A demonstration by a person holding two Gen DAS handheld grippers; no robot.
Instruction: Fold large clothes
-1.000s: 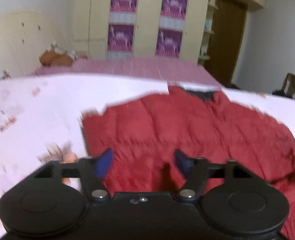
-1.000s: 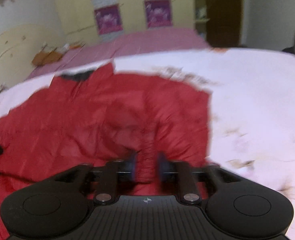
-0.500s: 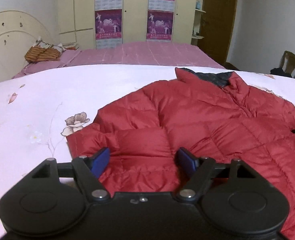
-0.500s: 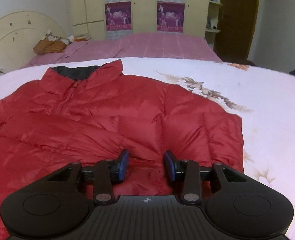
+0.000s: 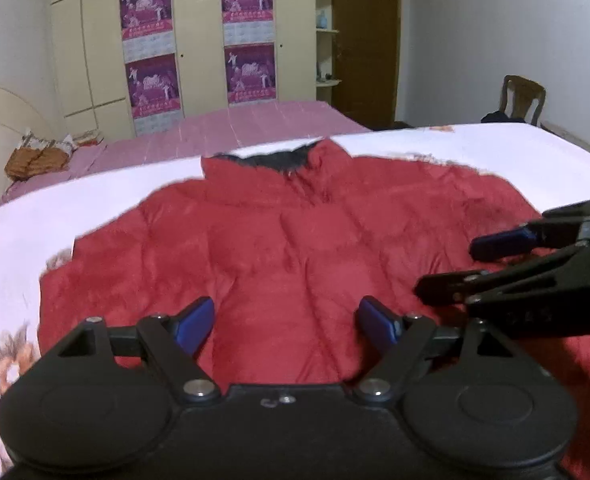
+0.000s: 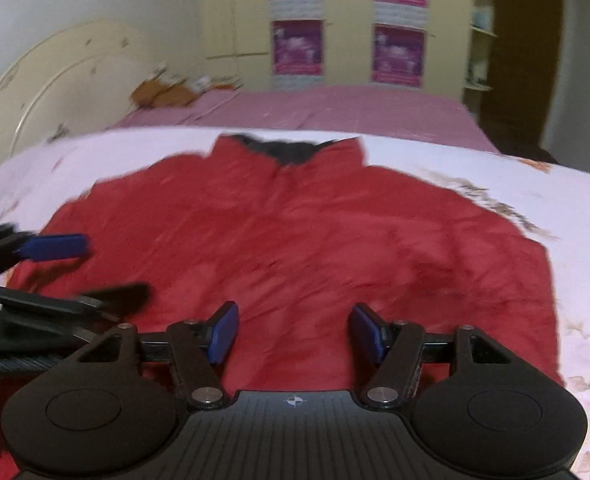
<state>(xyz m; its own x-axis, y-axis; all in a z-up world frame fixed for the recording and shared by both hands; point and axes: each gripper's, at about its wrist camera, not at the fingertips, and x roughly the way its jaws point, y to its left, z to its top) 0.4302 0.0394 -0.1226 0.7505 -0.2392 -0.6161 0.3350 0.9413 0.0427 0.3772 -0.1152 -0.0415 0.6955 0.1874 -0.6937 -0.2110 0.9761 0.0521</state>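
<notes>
A red puffer jacket (image 5: 295, 240) with a dark collar lining lies flat on the floral white bedspread (image 5: 95, 192), collar at the far side; it also shows in the right wrist view (image 6: 315, 240). My left gripper (image 5: 285, 322) is open and empty, above the jacket's near hem. My right gripper (image 6: 293, 332) is open and empty, above the hem beside it. The right gripper also shows in the left wrist view (image 5: 535, 256); the left gripper shows at the left of the right wrist view (image 6: 47, 272). Both views are motion-blurred.
A second bed with a pink cover (image 5: 235, 128) stands behind, with a brown bundle (image 5: 35, 158) near its headboard. A wardrobe with purple posters (image 5: 199, 40), a brown door (image 5: 367, 40) and a wooden chair (image 5: 521, 98) line the far walls.
Both grippers have moved inward toward the jacket's middle, now side by side. The right gripper's jaws have opened from nearly shut to wide. The jacket's side parts now lie folded in.
</notes>
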